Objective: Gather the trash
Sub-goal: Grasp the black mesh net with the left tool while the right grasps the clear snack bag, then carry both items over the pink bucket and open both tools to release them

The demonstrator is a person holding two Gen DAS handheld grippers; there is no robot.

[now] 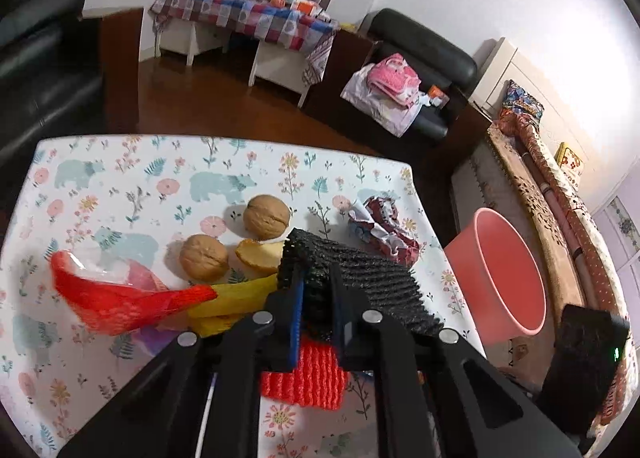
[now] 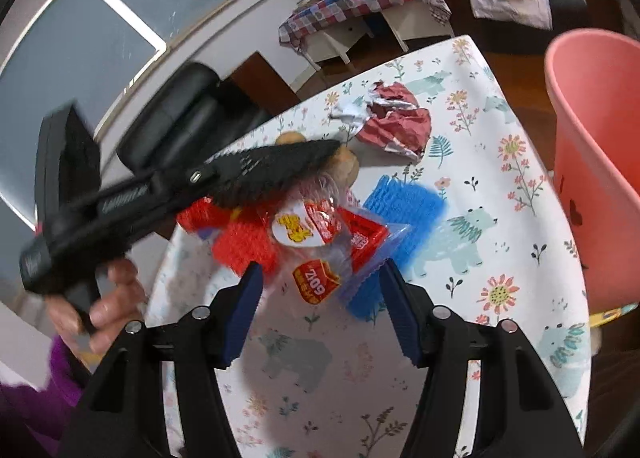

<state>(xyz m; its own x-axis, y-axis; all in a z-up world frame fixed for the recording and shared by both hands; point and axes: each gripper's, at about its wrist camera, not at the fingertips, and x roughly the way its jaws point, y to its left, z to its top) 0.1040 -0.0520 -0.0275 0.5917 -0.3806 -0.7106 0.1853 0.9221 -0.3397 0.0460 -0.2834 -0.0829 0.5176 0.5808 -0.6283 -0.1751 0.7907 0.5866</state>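
Your left gripper (image 1: 314, 308), nearest the lens at 6 o'clock, clamps a sheet of black foam netting (image 1: 352, 278) between its blue pads, the sheet lifted over the floral tablecloth (image 1: 120, 185). Only one edge appears to be pinched, so the floppy sheet could slide free if you swing fast.

Reading from 9 o'clock in the left wrist view: a red mesh bag (image 1: 116, 304) lies crumpled, with a yellow strip (image 1: 236, 298) running under the black sheet. Two walnuts (image 1: 204, 257) sit toward the centre beside a piece of peel (image 1: 258, 254). They are round, and the trailing netting could brush them and send them rolling off the table. A red foam net (image 1: 306, 380) lies directly below the fingers. At 2 o'clock rests a crumpled red-and-white wrapper (image 1: 384, 227); at 3 o'clock the pink bin (image 1: 500, 270) stands beyond the table edge. A wide sheet may catch on the bin's rim and fall outside it.

Your right gripper (image 2: 320, 310) hangs with its jaws apart and nothing pressed between them, above a clear snack packet (image 2: 320, 246). That packet overlaps the red net and a blue foam net (image 2: 404, 213), so closing now may take two items, or the slick film may slip out. The hands work close together, and the two tools could collide.
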